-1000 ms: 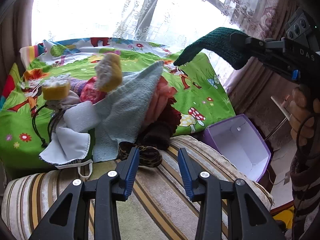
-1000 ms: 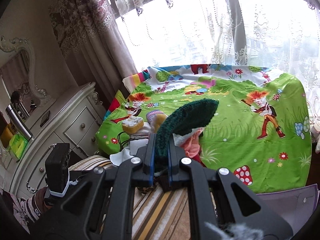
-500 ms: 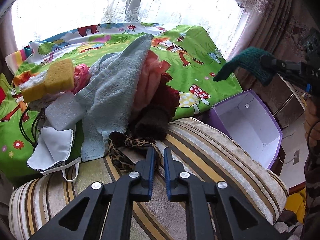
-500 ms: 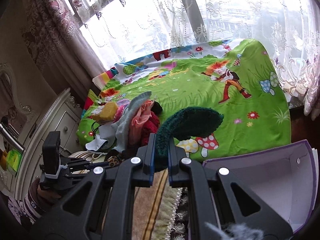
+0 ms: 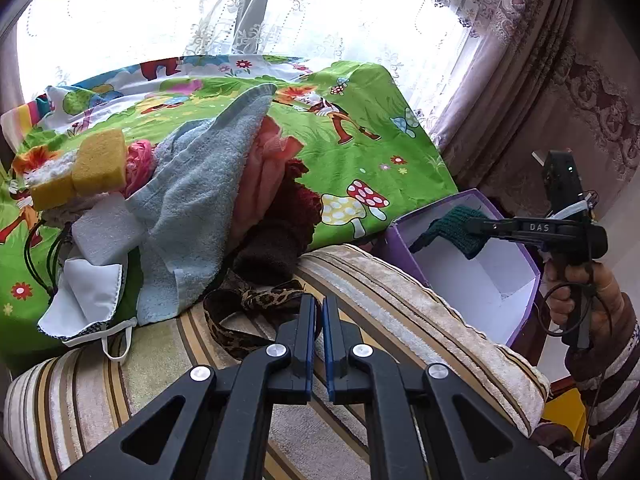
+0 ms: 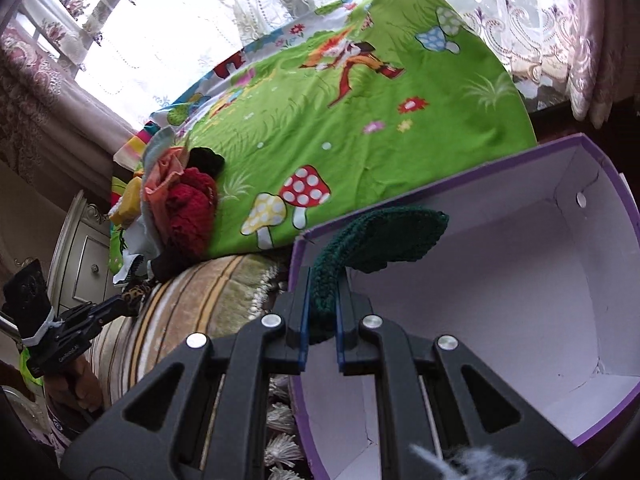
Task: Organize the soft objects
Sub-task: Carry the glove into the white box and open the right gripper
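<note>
Over the purple box [image 6: 592, 208], at twelve o'clock from the right gripper [image 6: 323, 312]: green knit piece [image 6: 384, 240], clamped between closed pads.

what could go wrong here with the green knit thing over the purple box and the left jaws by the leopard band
The green knit piece hangs over the near rim of the purple box, not its middle; released now, it might drape over the edge or slip out.

The left gripper has just closed at the leopard-print band, which runs under the blue towel. Lifting it may drag the towel and the yellow sponges off the pile. Whether fabric is actually pinched is unclear.
</note>
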### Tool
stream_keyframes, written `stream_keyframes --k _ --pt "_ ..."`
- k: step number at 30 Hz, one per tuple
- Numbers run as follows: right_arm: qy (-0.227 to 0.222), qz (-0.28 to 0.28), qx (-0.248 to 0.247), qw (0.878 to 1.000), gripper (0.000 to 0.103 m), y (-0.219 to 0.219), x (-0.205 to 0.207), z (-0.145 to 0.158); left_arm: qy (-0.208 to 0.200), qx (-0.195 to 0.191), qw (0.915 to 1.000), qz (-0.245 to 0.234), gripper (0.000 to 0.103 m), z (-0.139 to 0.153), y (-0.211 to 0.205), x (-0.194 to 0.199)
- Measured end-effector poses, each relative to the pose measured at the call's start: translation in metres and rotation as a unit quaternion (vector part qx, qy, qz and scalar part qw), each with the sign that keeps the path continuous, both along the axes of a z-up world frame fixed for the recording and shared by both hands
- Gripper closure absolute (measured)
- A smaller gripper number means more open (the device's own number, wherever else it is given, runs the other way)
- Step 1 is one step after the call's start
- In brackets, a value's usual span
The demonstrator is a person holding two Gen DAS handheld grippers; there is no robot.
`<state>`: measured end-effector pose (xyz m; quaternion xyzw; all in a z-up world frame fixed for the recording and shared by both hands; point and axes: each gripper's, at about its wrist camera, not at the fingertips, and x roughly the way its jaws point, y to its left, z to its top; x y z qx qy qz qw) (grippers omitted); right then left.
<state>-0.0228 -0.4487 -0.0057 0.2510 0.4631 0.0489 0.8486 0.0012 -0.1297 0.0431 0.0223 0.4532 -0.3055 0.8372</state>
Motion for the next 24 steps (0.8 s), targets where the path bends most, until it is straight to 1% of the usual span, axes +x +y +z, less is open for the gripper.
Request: stream_keyframes --k 4,5,6,8,10,11,12,14,16,18,20,22,23,24 --pt "0.037 -0.009 0.026 0.999 0.090 -0.009 0.001 -0.028 0.002 0.000 1.0000 -0.002 0.098 0.001 -0.005 0.000" --pt "0.040 -0.009 0.029 0.999 0.090 -0.010 0.002 -0.032 0.002 0.001 1.0000 -0.002 0.098 0.000 -0.006 0.000" --pt "0.037 -0.009 0.033 0.999 0.090 -0.011 0.002 -0.033 0.002 0.002 1.0000 -0.002 0.098 0.000 -0.007 0.000" --pt "0.014 -0.004 0.047 0.999 0.090 -0.013 0.002 -0.027 0.002 0.004 1.0000 -0.001 0.098 0.001 -0.008 0.001" --pt "0.008 0.000 0.042 0.999 0.090 -0.013 0.004 -0.026 0.003 0.005 1.0000 -0.001 0.098 0.000 -0.009 0.001" --pt "0.019 0.000 0.040 0.999 0.090 -0.015 0.005 -0.033 0.003 0.005 1.0000 -0.002 0.098 0.000 -0.010 0.001" --pt "0.040 0.003 0.047 0.998 0.090 -0.018 0.007 -0.047 0.002 0.004 1.0000 -0.004 0.098 0.000 -0.011 0.001" --pt "0.100 -0.019 0.065 0.993 0.090 -0.029 0.006 -0.083 0.002 0.004 1.0000 -0.008 0.098 0.001 -0.014 0.000" --pt "0.135 -0.030 0.062 0.989 0.090 -0.037 0.001 -0.105 0.001 0.005 0.9999 -0.016 0.098 0.002 -0.017 -0.002" --pt "0.152 -0.044 0.061 0.985 0.090 -0.045 -0.006 -0.115 -0.001 0.002 0.9997 -0.026 0.098 0.003 -0.022 -0.004" --pt "0.161 -0.055 0.063 0.983 0.090 -0.051 -0.010 -0.120 0.001 -0.006 0.9992 -0.039 0.098 0.006 -0.029 -0.005" --pt "0.174 -0.062 0.066 0.981 0.090 -0.055 -0.013 -0.123 0.000 -0.018 0.9981 -0.059 0.098 0.010 -0.040 -0.007" --pt "0.185 -0.061 0.067 0.979 0.088 -0.056 -0.013 -0.126 -0.003 -0.022 0.9974 -0.069 0.098 0.013 -0.047 -0.009" --pt "0.199 -0.060 0.068 0.976 0.087 -0.056 -0.013 -0.130 -0.007 -0.026 0.9963 -0.082 0.098 0.016 -0.054 -0.011"
